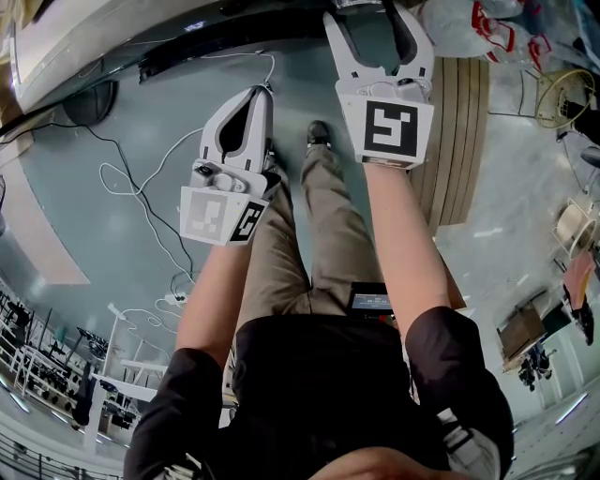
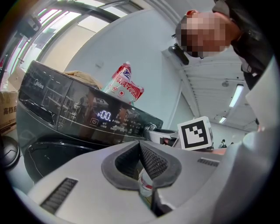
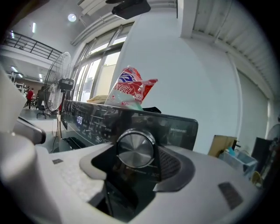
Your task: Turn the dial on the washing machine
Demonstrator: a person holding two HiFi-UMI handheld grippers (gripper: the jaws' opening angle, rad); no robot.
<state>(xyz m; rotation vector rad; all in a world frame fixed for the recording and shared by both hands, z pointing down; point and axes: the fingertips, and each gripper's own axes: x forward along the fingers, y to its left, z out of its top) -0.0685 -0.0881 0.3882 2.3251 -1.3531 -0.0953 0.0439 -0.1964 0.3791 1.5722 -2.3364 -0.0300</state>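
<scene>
The dark washing machine panel (image 3: 175, 127) carries a round silver dial (image 3: 135, 148). My right gripper (image 3: 134, 162) is open and reaches round the dial, which sits between the jaws. The right pad (image 3: 173, 162) lies at the dial's rim, while the left pad (image 3: 94, 165) stands clear of it. In the head view the right gripper (image 1: 375, 23) is raised at the machine's edge (image 1: 234, 37). My left gripper (image 1: 262, 91) hangs lower and to the left, shut with nothing held. From the left gripper (image 2: 140, 146) view I see the panel (image 2: 65, 105), its lit display (image 2: 105, 116) and the dial (image 2: 151, 127).
A red and white bag (image 3: 131, 92) lies on top of the machine. A standing fan (image 3: 61, 87) is at the left and a cardboard box (image 3: 221, 146) at the right. Cables (image 1: 141, 187) trail over the floor, and a slatted wooden board (image 1: 459, 141) lies to the right of the person's legs.
</scene>
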